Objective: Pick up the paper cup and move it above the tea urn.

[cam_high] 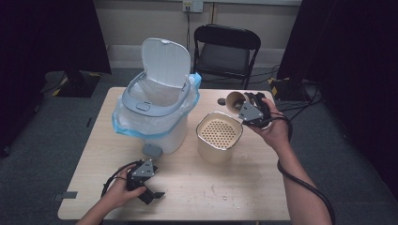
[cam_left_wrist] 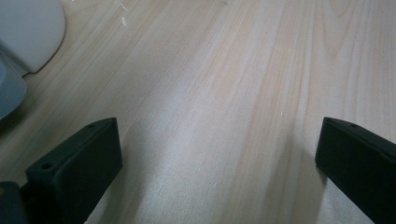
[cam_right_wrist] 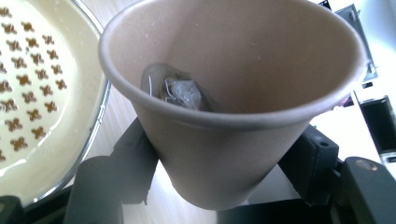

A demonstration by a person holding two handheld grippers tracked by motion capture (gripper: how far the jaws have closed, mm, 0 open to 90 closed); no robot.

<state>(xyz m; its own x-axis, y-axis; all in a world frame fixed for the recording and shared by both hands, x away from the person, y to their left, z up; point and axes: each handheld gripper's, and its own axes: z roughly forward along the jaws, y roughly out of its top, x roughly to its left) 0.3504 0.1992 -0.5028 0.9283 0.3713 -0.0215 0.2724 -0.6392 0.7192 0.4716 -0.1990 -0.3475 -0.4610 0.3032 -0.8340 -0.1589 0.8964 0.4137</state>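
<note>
Nearest the high camera: left gripper (cam_high: 149, 190), low on the near left of the table (cam_high: 234, 187), jaws spread wide over bare wood with nothing between them, idle. Right gripper (cam_high: 245, 104), raised at the far right, jaws clamped on the lower wall of a paper cup (cam_high: 233, 101); in the right gripper view the cup (cam_right_wrist: 224, 135) sits squarely between the two black jaws. Cup tilted, mouth turned towards the left, long axis lying closer to level than upright. Contents: a wet, crumpled lump, possibly a used tea bag (cam_right_wrist: 183, 93), clinging to the inner wall. Strainer pot (cam_high: 218, 136), cream, with a perforated insert, standing just below and to the near left of the cup's mouth. Pedal bin (cam_high: 157, 117), white, lid up, blue liner folded over its rim, further left past the pot. Judgement: emptying of the cup is in hand; the right hand is the nearer to both receptacles, and the mouth already faces them.
</note>
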